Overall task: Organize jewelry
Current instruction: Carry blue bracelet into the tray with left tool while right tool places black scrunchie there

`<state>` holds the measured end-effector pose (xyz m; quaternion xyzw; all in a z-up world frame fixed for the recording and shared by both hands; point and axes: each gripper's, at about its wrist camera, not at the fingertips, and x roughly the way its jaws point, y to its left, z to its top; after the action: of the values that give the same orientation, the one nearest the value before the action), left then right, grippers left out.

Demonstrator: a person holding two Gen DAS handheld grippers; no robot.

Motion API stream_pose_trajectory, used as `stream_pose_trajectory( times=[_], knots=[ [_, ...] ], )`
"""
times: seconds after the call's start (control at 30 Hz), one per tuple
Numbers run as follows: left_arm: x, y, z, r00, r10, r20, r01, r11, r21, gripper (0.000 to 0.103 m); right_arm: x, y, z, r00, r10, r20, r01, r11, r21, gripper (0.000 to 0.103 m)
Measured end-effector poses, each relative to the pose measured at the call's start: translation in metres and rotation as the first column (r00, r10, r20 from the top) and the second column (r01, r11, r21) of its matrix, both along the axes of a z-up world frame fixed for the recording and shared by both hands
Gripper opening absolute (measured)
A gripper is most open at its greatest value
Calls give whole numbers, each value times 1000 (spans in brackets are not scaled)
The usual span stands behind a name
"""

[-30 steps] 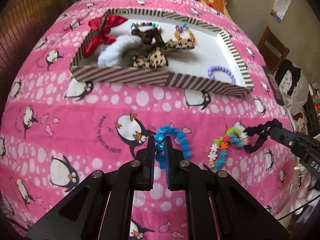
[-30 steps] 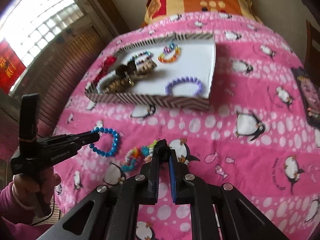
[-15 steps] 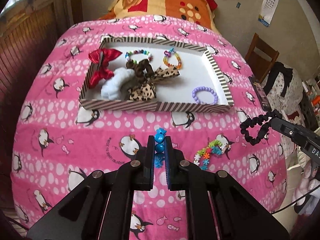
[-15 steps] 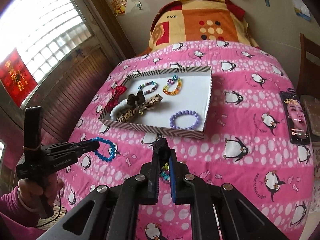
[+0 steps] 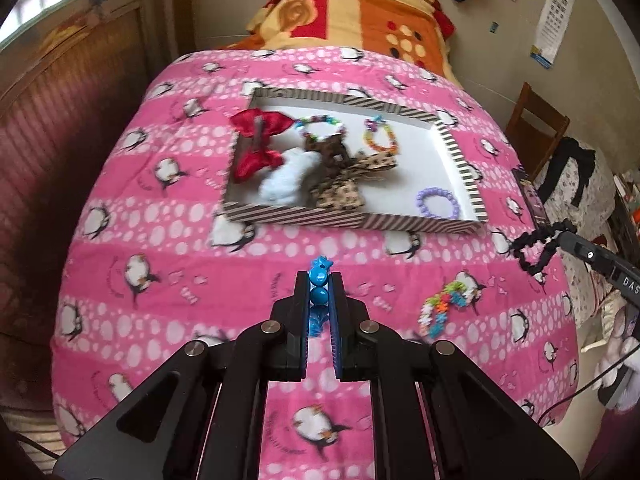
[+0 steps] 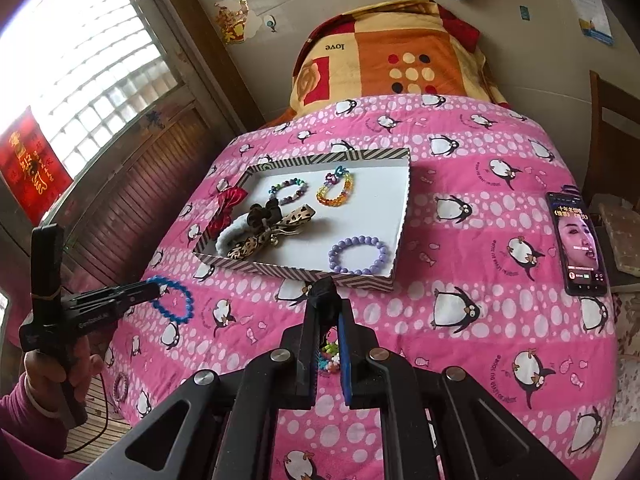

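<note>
My left gripper (image 5: 319,280) is shut on a blue bead bracelet (image 5: 319,276) and holds it above the pink bed; it also shows in the right wrist view (image 6: 172,300). My right gripper (image 6: 326,292) is shut on a black bead bracelet (image 6: 322,290), seen hanging in the left wrist view (image 5: 536,250). A striped tray (image 6: 404,216) lies further up the bed with a purple bracelet (image 6: 357,255), two colourful bracelets, a red bow (image 5: 256,142) and leopard bows. A multicoloured flower bracelet (image 5: 440,308) lies on the blanket below the right gripper.
A phone (image 6: 576,242) lies at the bed's right edge. An orange patterned pillow (image 6: 392,52) is at the head. A wooden chair (image 5: 536,128) stands to the right and a wooden wall panel (image 5: 60,120) to the left.
Both grippers have lifted up and back from the blanket, each carrying its bracelet. The tray and bed look smaller and farther away.
</note>
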<state>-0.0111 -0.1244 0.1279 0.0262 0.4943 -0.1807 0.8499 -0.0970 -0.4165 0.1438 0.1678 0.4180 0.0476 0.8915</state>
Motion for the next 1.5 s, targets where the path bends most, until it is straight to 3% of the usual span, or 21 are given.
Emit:
stream_pose_trajectory(
  times=[0.23,0.47,0.8,1.23,1.4,1.5],
  knots=[
    [1,33,-5,998,62,-16,-61,997,37,7,7,-2,-6,1000,5,-12,-5,1000,7,8],
    [7,30,0,998,58,-3,-58,998,36,7,23,-2,-7,1000,10,-24,-10,1000,-4,8],
    [25,-40,13,996,-83,39,82,996,20,7,50,-11,0,1000,-4,-13,4,999,-40,8],
    [60,-144,-1,972,-233,14,233,973,-1,7,102,-22,-4,1000,-6,-30,4,998,-62,8],
    [87,-161,-14,971,-237,-26,235,970,-61,7,133,-25,-8,999,10,-46,-13,998,-62,8],
    [107,-160,-32,978,-198,-70,195,979,-59,7,154,-24,-15,998,27,-63,-31,998,-56,8]
  ],
)
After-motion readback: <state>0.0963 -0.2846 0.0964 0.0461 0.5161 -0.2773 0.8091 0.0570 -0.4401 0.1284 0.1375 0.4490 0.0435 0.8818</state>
